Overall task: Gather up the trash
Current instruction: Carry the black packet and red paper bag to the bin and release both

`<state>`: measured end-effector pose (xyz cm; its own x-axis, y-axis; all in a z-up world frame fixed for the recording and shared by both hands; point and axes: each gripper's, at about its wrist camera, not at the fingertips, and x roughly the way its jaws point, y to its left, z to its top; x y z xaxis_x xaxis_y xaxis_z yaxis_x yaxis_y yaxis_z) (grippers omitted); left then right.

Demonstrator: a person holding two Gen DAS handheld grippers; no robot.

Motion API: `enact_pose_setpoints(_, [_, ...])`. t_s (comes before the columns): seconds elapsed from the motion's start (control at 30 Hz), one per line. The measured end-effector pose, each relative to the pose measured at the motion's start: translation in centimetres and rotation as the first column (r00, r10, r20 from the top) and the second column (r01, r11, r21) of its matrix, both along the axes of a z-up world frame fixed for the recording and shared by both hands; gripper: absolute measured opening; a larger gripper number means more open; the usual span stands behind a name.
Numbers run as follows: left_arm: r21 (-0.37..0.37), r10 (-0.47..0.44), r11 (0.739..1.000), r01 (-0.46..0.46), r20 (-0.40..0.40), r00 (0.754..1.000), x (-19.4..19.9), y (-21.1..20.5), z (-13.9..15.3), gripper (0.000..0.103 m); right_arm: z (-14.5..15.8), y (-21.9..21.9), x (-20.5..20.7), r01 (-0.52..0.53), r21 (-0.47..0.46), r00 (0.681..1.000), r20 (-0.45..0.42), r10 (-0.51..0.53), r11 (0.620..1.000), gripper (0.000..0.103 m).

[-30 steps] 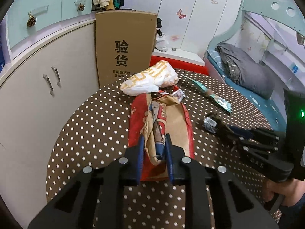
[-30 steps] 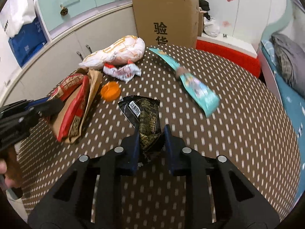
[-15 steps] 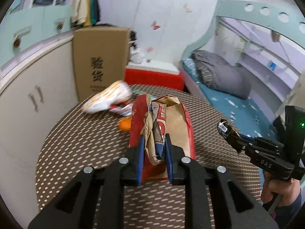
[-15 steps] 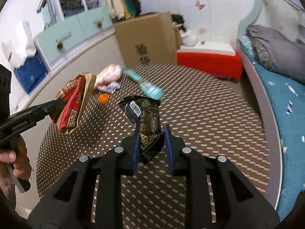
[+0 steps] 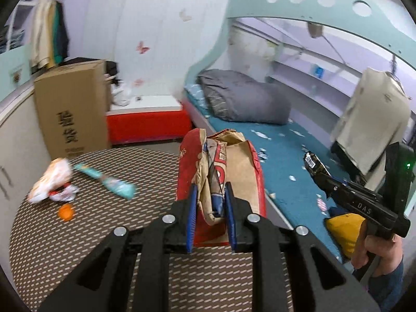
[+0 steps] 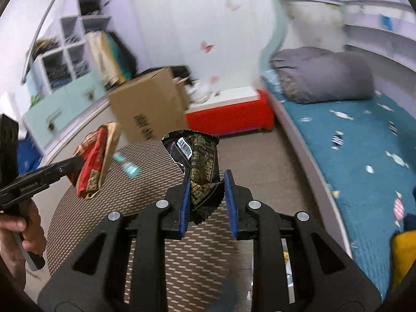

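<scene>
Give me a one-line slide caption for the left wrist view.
Left tongs clamp a crumpled red-and-brown paper bag above the dotted table; right tongs carry a black wrapper.

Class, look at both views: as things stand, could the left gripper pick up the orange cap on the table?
Probably not: the left gripper is shut on the red paper bag, lifted off the table. The orange cap itself lies unobstructed.

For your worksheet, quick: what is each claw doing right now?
Left claw: shut on the red and brown paper bag.
Right claw: shut on the black wrapper.
</scene>
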<state>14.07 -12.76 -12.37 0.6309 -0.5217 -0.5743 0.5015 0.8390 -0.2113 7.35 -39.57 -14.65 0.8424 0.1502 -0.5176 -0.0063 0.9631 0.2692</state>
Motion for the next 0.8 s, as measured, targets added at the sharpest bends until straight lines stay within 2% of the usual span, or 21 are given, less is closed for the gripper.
enact_pose_setpoints(0.23, [-0.002,-0.116,0.993,0.116,-0.006,0.993,-0.5,-7.2,0.1,0.019,-1.0,-6.9,-2.7,0.147,0.042,0.989,-0.009,-0.147,0.988,0.024])
enact_pose_setpoints(0.37, [0.021,-0.181,0.983,0.182,-0.040,0.983,-0.4,-11.8,-1.0,0.019,-2.7,-9.9,-3.0,0.208,0.082,0.978,-0.044,-0.205,0.975,0.024])
enact_pose_setpoints(0.6, [0.095,-0.275,0.951,0.295,-0.177,0.945,0.6,-19.8,-6.3,0.019,-7.9,-13.0,-1.9,0.291,0.146,0.949,-0.170,-0.266,0.945,0.024])
enact_pose_setpoints(0.8, [0.172,-0.293,0.923,0.345,-0.271,0.917,1.6,-24.5,-10.9,0.019,-12.3,-14.9,-0.8,0.340,0.186,0.918,-0.276,-0.283,0.922,0.024])
